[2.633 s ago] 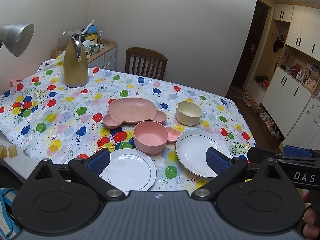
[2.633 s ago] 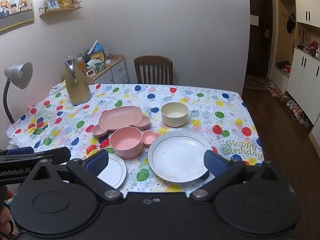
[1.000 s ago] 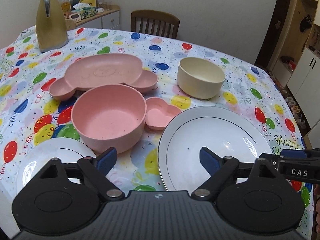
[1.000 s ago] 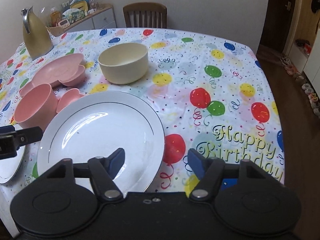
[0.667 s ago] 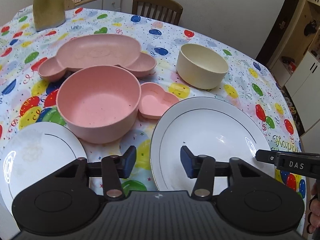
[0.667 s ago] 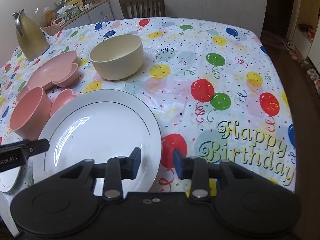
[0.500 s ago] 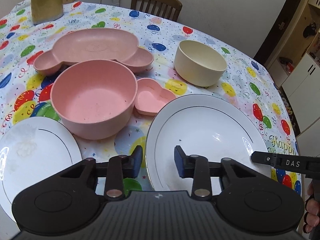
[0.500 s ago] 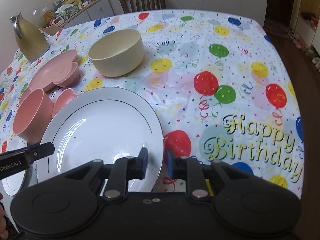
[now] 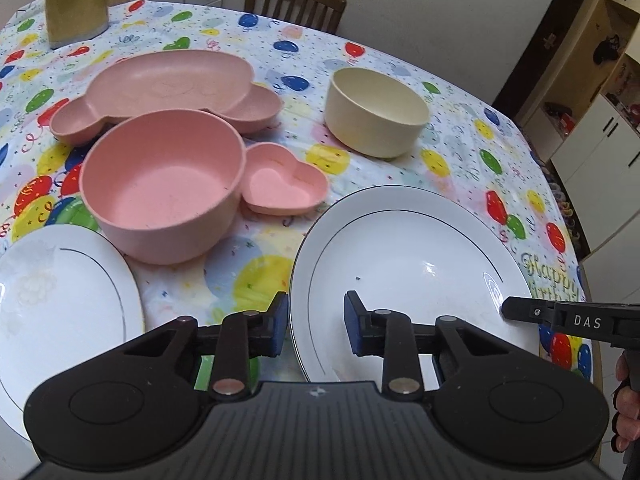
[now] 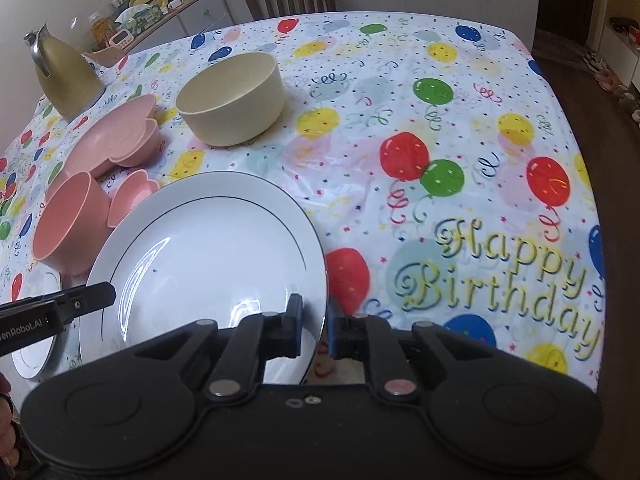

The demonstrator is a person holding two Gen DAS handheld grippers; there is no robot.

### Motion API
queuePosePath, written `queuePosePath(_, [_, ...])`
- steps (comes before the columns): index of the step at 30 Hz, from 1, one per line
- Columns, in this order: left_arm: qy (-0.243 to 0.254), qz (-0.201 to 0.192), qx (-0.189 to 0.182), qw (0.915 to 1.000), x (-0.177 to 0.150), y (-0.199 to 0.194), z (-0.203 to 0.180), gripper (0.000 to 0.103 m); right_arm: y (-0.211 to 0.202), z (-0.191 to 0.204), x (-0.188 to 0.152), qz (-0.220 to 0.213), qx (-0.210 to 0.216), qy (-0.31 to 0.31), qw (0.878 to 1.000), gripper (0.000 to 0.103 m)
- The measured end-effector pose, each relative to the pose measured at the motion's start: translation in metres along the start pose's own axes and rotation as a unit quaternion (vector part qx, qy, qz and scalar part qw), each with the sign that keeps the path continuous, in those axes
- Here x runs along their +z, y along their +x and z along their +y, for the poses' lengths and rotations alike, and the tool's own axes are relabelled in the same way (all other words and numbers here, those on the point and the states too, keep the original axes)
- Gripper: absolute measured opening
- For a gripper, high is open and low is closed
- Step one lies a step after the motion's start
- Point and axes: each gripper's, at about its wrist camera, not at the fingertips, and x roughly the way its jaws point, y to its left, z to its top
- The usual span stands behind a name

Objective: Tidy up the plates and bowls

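Balloon tablecloth (image 10: 460, 128) — claws (image 10: 314, 330) seemingly narrower, straddling plate (image 10: 208, 252)

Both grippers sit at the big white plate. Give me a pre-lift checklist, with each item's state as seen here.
1. Left gripper straddles the near-left rim of the large white plate: ok.
2. Left fingers pressing the rim: not ok, a gap shows.
3. Right gripper straddles the plate's near-right rim: ok.
4. Right fingers in firm contact: cannot tell, the gap is narrow.
5. Plate carries nothing but a small speck: ok.
6. Pink heart dish apart from the plate rim: cannot tell, it sits very close.
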Motion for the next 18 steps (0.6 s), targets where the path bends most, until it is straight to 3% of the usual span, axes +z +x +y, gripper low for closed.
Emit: queuePosePath(18, [0.056,0.046,-0.058,0.9957,-0.033,-0.010,-0.056,0.029,-0.055,-0.056,-0.055,0.004,-0.036,0.049,0.998,0.011])
